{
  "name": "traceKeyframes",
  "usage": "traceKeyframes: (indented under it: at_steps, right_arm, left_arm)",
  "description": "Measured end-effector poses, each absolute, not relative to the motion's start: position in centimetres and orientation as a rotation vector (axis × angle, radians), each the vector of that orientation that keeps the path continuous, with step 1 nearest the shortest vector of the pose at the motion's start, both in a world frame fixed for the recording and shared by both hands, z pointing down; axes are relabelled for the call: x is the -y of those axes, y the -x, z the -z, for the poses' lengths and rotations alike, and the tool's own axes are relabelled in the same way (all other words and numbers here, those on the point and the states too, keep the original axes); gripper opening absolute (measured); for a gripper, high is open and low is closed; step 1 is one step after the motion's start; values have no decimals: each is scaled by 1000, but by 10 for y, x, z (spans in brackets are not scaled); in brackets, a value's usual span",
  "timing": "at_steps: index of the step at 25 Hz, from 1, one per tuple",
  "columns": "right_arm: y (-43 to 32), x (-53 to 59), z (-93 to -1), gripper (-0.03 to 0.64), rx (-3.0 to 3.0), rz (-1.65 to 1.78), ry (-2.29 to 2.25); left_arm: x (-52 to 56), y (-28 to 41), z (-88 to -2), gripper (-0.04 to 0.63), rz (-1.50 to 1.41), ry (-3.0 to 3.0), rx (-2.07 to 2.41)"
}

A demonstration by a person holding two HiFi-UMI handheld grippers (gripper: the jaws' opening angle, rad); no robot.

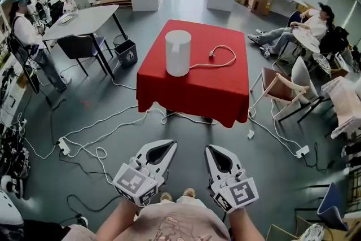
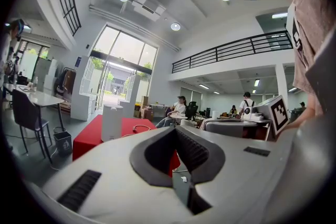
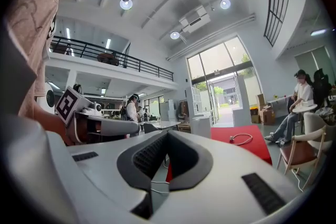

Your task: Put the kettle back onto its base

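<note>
The kettle (image 1: 178,52), a tall plain white cylinder with a rounded top, stands upright on the red table (image 1: 197,93), toward 11 o'clock of its middle. A loose white cable (image 1: 224,57) lies at the kettle's 3 o'clock. The left gripper (image 1: 167,147) and right gripper (image 1: 212,150) are well apart from the table at its 6 o'clock, each with jaws together on nothing

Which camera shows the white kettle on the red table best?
The head view: the kettle stands whole and unobstructed on the red table, seen from above. Both gripper views show it only small and far off, from the side.
</note>
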State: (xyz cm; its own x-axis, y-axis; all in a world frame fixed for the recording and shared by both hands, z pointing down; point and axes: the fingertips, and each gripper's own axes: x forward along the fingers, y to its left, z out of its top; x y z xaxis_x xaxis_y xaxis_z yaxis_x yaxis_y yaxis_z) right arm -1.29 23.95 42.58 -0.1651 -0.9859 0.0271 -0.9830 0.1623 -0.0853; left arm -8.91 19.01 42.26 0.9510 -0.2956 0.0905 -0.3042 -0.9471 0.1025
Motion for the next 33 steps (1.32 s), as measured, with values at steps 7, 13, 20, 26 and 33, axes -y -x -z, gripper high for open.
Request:
traceKeyframes:
  at_steps: [7,13,20,26,33]
  right_arm:
    - [24,-247,-426,6,-2362,116,2016]
    - [34,-246,-427,6,-2391,110,2011]
    - [41,-240,-433,6,-2403,130,2002]
    - [48,-240,-435,6,-2419,138,1996]
    - [56,-232,-440,6,-2423,145,1994]
  left_arm:
    - [-197,103,-422,-11,-93,-2992,450]
    - [-196,110,-420,-11,-81,-2993,449]
    - [-196,113,-420,-11,-78,-2996,439]
    - [-198,116,-420,-11,-76,-2991,429]
    - [-191,121,-427,-11,-97,-2976,429]
